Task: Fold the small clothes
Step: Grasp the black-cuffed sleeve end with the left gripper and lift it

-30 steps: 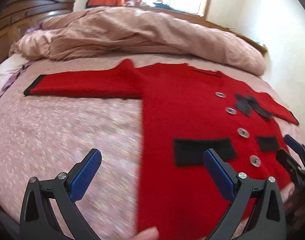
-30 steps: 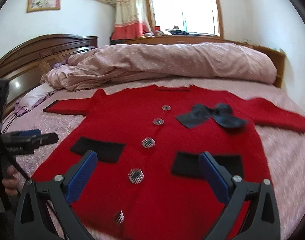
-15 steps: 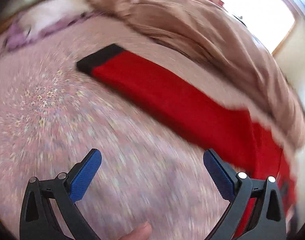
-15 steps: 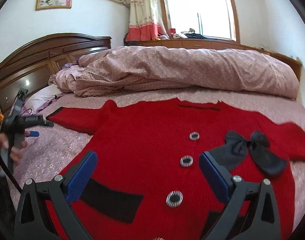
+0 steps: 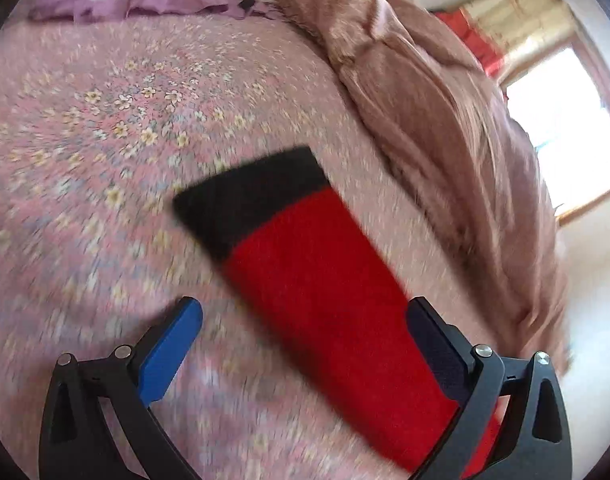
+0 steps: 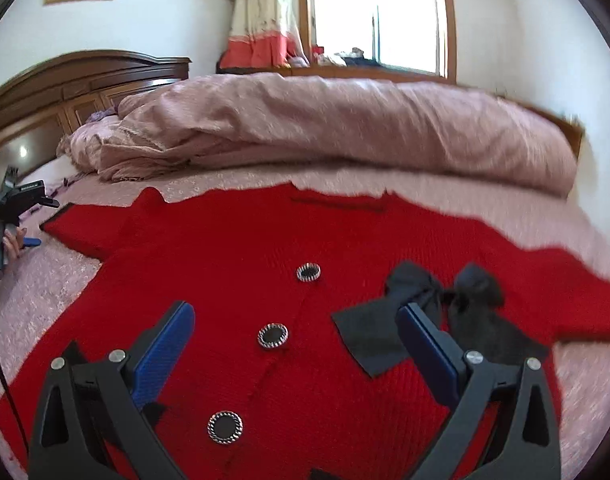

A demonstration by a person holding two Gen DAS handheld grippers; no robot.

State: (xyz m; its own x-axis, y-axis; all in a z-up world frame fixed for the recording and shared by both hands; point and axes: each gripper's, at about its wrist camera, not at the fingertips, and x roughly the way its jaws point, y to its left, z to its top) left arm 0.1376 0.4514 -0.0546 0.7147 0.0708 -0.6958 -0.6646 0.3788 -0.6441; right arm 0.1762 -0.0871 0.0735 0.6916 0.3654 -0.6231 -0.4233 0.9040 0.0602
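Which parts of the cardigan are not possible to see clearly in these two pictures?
- Hem and lower buttons: right wrist view, cut off by the bottom edge and hidden behind the right gripper.
- Right sleeve end: right wrist view, cut off by the lens edge, blurred.
- Cardigan body: absent from the left wrist view; only the left sleeve and black cuff show, blurred.
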